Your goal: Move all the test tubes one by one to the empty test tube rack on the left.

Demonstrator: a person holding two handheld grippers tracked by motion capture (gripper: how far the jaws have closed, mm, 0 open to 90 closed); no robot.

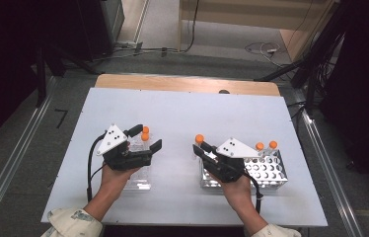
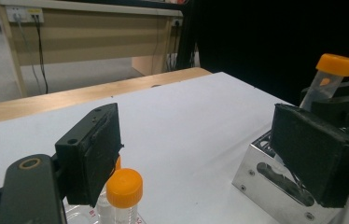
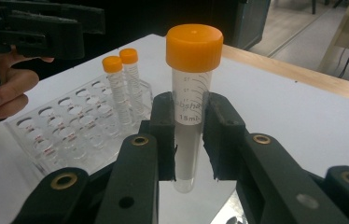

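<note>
Orange-capped tube (image 3: 190, 105) is pinched just below its cap in my right tool (image 3: 189, 140), above the metal rack's (image 1: 266, 170) left end; it may slip or tilt. Left tool (image 1: 143, 139) gapes, holding nothing, over the clear rack (image 3: 70, 135) w/ two tubes – could bump them

This looks like a lab set up for recording: a white table (image 1: 182, 113) carries a clear tube rack (image 3: 65, 135) and a metal rack (image 1: 266, 170) with orange-capped, graduated tubes (image 3: 192, 93), while cables (image 1: 266, 49) trail over grey carpet among dark equipment stands
</note>
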